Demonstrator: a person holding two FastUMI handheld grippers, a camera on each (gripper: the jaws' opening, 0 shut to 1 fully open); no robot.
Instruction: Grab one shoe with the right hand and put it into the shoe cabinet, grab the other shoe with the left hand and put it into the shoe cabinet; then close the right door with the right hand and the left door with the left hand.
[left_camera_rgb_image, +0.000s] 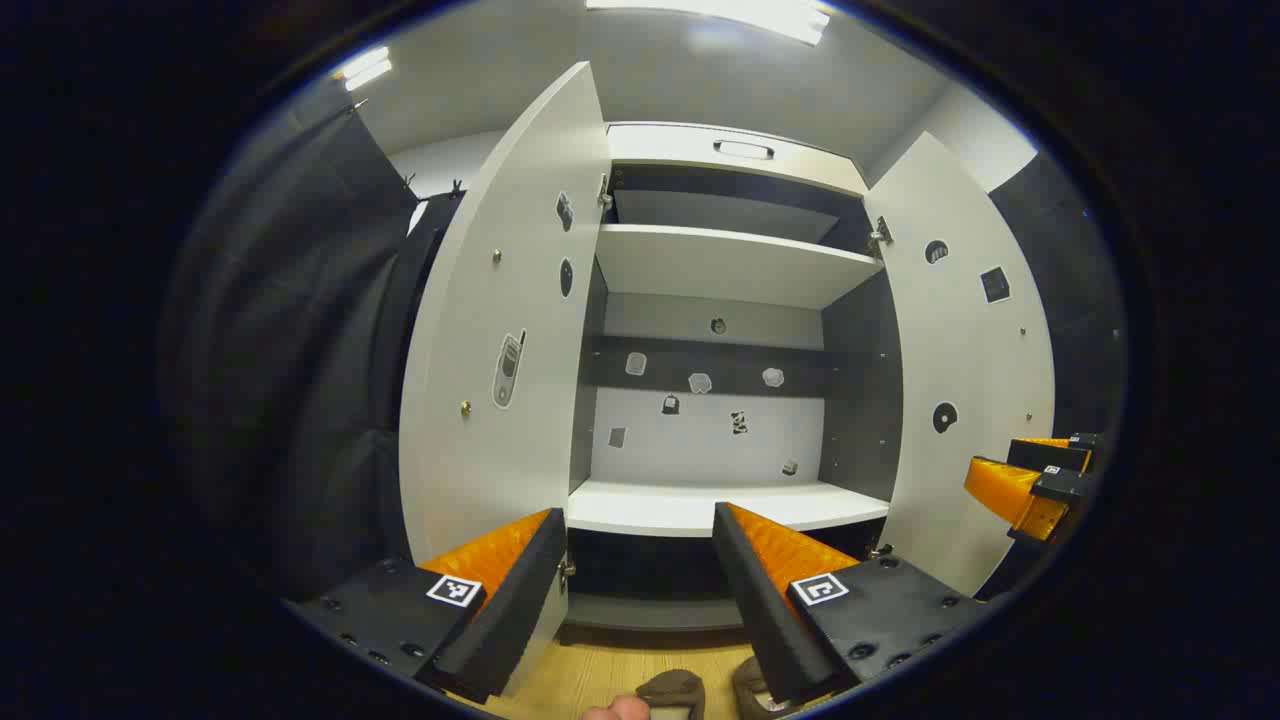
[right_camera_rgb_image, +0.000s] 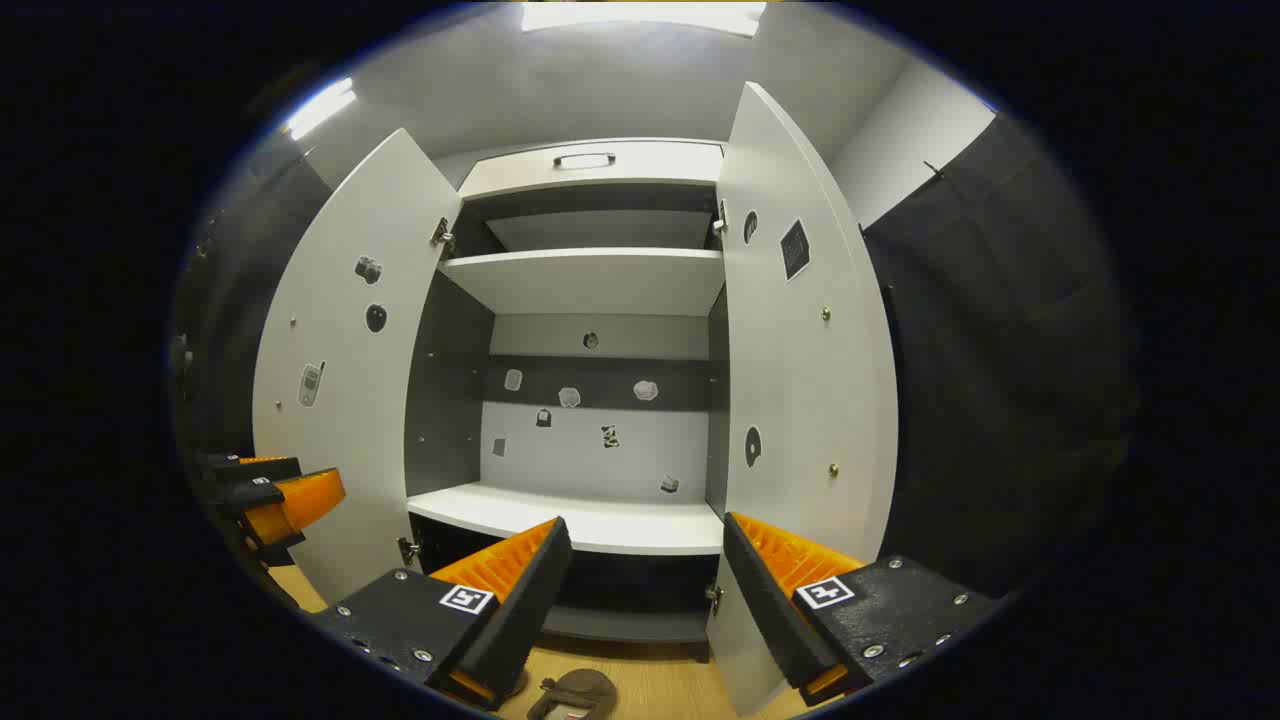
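Fingers of the left gripper (left_camera_rgb_image: 640, 590) and right gripper (right_camera_rgb_image: 640, 610) stand spread apart, holding nothing, both aimed at the shoe cabinet (left_camera_rgb_image: 730, 265). Its left door (left_camera_rgb_image: 500, 330) and right door (left_camera_rgb_image: 970, 370) hang wide open beyond the tips. Two brown shoes (left_camera_rgb_image: 675, 692) sit on the wooden floor (left_camera_rgb_image: 610, 670) below and between the left fingers; one shoe (right_camera_rgb_image: 572, 695) lies under the right pair. Nothing appears done yet: both shoes and both doors remain.

wooden floor (right_camera_rgb_image: 650, 690), black curtain (right_camera_rgb_image: 1000, 380) and lit ceiling lamp (right_camera_rgb_image: 640, 15).
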